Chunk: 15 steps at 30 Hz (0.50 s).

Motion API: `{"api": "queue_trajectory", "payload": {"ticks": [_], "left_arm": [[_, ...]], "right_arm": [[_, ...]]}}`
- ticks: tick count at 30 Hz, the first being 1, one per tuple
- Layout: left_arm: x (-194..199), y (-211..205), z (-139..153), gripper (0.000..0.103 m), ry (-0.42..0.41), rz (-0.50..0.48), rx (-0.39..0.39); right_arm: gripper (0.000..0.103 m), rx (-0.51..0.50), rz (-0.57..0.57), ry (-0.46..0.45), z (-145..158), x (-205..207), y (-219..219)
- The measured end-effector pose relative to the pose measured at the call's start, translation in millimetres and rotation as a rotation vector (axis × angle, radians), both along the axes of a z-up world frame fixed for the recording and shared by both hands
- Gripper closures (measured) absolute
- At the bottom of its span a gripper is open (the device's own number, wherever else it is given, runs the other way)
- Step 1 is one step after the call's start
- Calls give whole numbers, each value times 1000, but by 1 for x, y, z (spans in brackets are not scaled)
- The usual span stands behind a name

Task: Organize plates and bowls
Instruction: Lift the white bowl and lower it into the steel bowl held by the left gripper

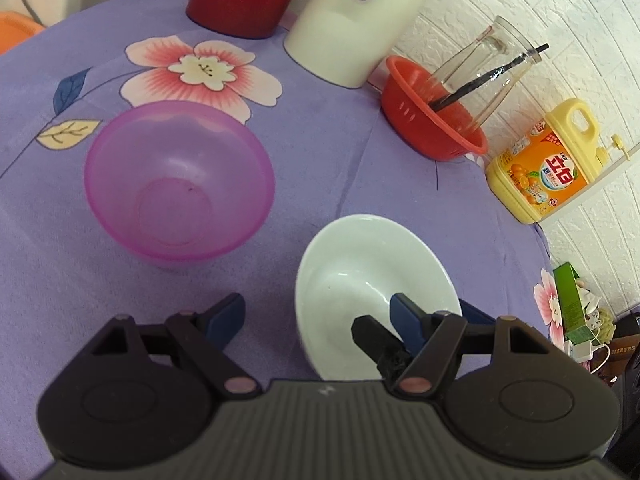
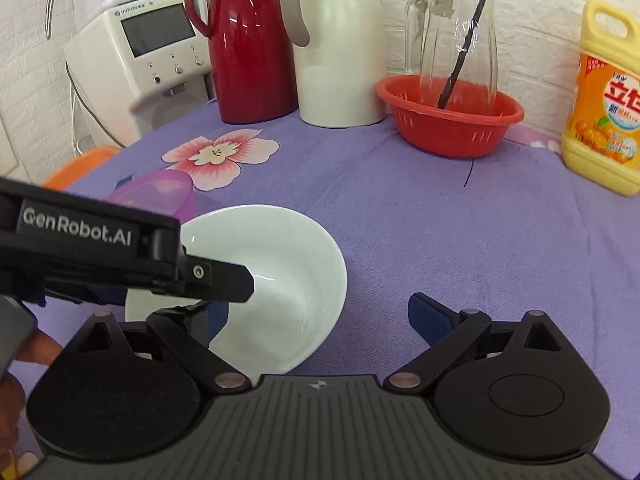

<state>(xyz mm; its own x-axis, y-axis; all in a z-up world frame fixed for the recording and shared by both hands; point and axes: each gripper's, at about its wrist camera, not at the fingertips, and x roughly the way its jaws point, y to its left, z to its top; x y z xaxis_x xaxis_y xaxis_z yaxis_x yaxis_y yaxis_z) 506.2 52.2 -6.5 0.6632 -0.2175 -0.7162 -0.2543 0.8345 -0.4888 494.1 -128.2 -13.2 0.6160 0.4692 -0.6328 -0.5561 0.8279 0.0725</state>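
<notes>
Across the round table draped in a lilac flowered cloth [image 2: 420, 216], bare fabric is seen to the right of the dishes, while the far rim is crowded. Along that rim stand a glossy red thermos jug [image 2: 248, 48], a cream-white kettle with a grey handle [image 2: 340, 60], a yellow dish-soap bottle with an orange label [image 2: 604, 112] and a red plastic colander [image 2: 450, 120] holding a clear glass pitcher [image 2: 460, 36]. Nearer, a translucent purple plastic bowl [image 1: 178, 180] is set just beside a shallow white ceramic bowl [image 1: 372, 280], apart from it; in the right wrist view the purple bowl is mostly hidden. The left gripper [image 1: 316, 316] is spread wide, its right finger inside the white bowl, nothing clamped. The right gripper [image 2: 316, 316] is likewise spread wide and empty, its left finger largely hidden behind the left gripper's body.
</notes>
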Motion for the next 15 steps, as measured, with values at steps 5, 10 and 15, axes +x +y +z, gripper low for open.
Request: {"api": "queue_trajectory", "payload": {"ticks": [5,10,15], "left_arm": [[1,-11,-2,60,-27,-94,-15],[-3,-14,2,60,-6,-106,-27],[-24,-17,17,60,-25,-140,-33]], "right_arm": [[5,4,77,43,-5,-3,10],[6,-35,91,19,4,-14,18],[0,-32,83,0,17,-36,16]]}}
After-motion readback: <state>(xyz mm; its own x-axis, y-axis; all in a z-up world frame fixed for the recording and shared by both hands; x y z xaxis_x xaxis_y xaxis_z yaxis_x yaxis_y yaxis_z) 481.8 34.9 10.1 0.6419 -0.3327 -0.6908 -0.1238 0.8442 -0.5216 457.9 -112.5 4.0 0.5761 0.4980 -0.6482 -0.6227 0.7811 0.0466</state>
